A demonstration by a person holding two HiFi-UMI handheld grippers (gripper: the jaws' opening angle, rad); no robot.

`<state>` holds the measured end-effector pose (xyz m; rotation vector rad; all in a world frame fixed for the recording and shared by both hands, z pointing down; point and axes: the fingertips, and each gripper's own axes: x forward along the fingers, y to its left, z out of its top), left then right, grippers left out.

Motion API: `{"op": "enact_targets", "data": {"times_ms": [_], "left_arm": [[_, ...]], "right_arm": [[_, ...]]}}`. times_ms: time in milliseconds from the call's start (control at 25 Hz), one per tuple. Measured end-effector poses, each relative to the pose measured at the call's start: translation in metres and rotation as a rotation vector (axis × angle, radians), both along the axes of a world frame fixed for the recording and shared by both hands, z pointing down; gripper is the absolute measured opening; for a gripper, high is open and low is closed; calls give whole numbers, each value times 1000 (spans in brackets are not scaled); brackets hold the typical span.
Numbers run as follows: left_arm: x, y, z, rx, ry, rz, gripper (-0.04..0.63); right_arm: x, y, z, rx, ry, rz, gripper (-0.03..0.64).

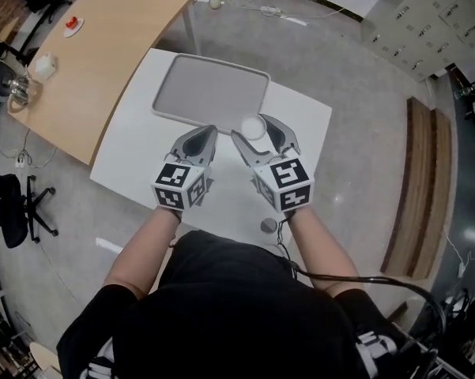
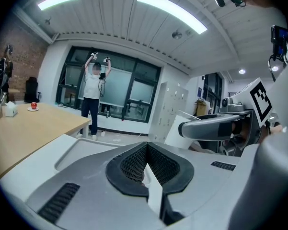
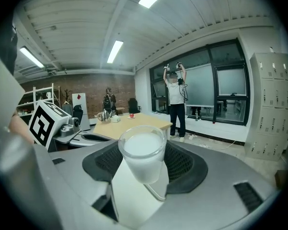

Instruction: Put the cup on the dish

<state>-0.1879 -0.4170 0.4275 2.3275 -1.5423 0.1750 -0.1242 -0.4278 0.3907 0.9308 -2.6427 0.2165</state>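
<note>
A small clear cup [image 1: 254, 126] with a white inside stands upright between the jaws of my right gripper [image 1: 258, 129], which is shut on it. In the right gripper view the cup [image 3: 143, 153] sits between the black pads [image 3: 182, 166], above the white table. The dish is a flat grey tray [image 1: 211, 91] on the white table [image 1: 126, 152]; the cup hangs just off its near right corner. My left gripper [image 1: 206, 136] is beside it at the left, shut with nothing in it. The left gripper view shows the tray [image 2: 83, 152] ahead.
To the left is a wooden table [image 1: 103, 46] with a red thing on a plate [image 1: 73, 25] and a kettle [image 1: 17, 90]. An office chair [image 1: 16, 204] stands on the floor at left, a wooden bench [image 1: 415, 188] at right. A person [image 3: 176, 99] stands by the windows.
</note>
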Motion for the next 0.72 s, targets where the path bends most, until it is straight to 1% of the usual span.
{"op": "enact_targets", "data": {"times_ms": [280,720], "left_arm": [[-21,-39,28,-27,1,-5,8],[-52,-100,61,-27,38,1,8]], "right_arm": [[-19,-37,23,-26,-6,17,236],[-53,-94,63,-47,13,54,236]]}}
